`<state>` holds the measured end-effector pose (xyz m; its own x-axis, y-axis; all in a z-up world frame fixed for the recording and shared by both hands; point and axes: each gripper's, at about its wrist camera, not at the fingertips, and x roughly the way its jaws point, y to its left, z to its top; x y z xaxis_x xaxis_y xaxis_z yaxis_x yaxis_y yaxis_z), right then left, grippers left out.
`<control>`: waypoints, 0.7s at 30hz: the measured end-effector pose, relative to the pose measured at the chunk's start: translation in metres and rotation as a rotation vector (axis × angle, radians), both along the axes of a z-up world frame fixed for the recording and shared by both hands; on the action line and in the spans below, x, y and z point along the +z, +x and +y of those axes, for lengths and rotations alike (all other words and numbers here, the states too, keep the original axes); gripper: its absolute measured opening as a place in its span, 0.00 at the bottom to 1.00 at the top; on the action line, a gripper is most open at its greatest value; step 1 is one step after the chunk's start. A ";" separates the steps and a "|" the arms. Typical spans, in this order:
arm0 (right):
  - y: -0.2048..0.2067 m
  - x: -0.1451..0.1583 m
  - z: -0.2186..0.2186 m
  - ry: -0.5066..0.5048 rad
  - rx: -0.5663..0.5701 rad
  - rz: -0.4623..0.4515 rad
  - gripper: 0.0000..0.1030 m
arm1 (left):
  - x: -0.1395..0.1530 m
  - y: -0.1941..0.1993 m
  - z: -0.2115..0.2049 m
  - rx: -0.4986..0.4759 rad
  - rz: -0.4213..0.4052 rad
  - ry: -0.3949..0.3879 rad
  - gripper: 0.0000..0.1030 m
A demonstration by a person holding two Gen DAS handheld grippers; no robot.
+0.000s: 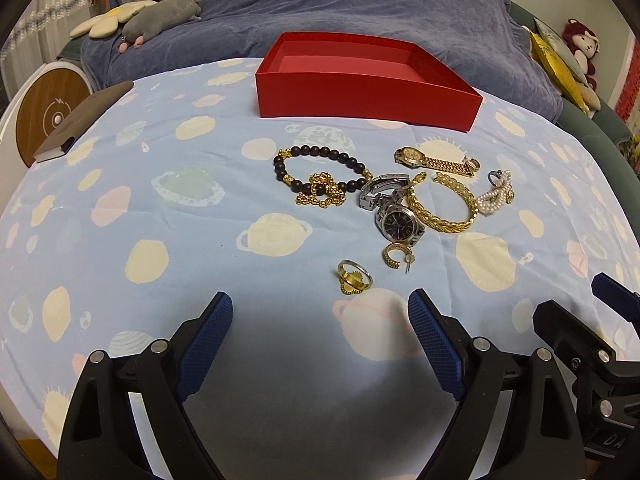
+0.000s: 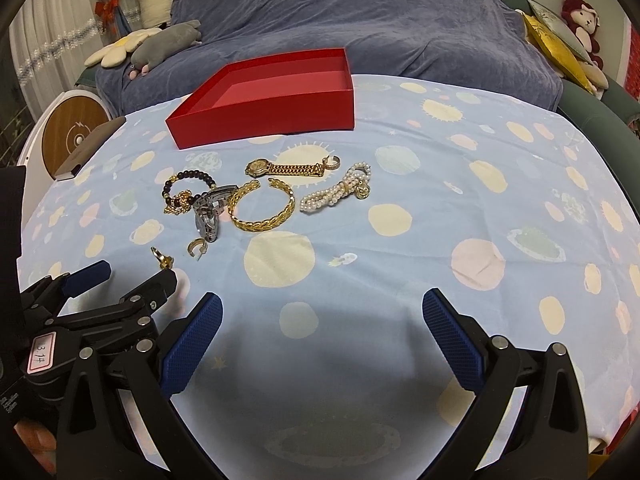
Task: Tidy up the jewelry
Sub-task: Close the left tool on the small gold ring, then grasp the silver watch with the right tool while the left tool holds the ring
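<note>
An empty red box (image 1: 360,88) stands at the back of the blue patterned cloth. In front of it lie a dark bead bracelet (image 1: 312,148), a gold chain (image 1: 320,194), a silver watch (image 1: 396,222), a gold watch (image 1: 412,157), a gold bangle (image 1: 444,222), a pearl bracelet (image 1: 494,200), a hoop earring (image 1: 394,256) and a gold ring (image 1: 352,278). My left gripper (image 1: 320,304) is open just short of the ring, holding nothing. My right gripper (image 2: 322,304) is open over bare cloth, to the right of the left gripper (image 2: 132,276).
A dark book (image 1: 80,120) lies at the cloth's left edge, beside a round wooden-faced device (image 1: 48,112). A blue blanket (image 1: 360,8) with plush toys (image 1: 160,16) sits behind the box. Cushions and a red plush (image 1: 580,40) are at the far right.
</note>
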<state>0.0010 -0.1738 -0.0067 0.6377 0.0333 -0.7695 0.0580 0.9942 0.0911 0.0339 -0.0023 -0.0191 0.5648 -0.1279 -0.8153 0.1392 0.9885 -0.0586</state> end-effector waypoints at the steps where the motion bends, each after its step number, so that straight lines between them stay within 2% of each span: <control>1: 0.001 0.000 -0.001 0.002 -0.002 0.001 0.95 | -0.001 0.003 0.000 -0.002 0.006 -0.006 0.75; 5: 0.003 0.001 -0.005 0.010 -0.007 0.000 0.95 | -0.002 0.008 -0.003 -0.019 0.000 -0.019 0.69; 11: 0.005 0.000 -0.009 0.014 -0.010 0.004 0.95 | -0.002 0.012 -0.006 -0.043 -0.015 -0.018 0.49; 14: 0.006 0.000 -0.010 0.014 -0.011 0.005 0.95 | -0.001 0.012 -0.006 -0.048 -0.016 -0.024 0.35; 18: 0.006 -0.001 -0.010 0.014 -0.010 0.007 0.95 | -0.001 0.011 -0.005 -0.065 -0.007 -0.047 0.10; 21: 0.008 -0.002 -0.008 0.011 -0.005 0.009 0.95 | -0.001 0.010 -0.006 -0.077 -0.004 -0.054 0.10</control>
<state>0.0085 -0.1820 -0.0090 0.6307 0.0390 -0.7751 0.0636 0.9928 0.1018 0.0435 -0.0083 -0.0198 0.5546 -0.2146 -0.8040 0.2149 0.9703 -0.1108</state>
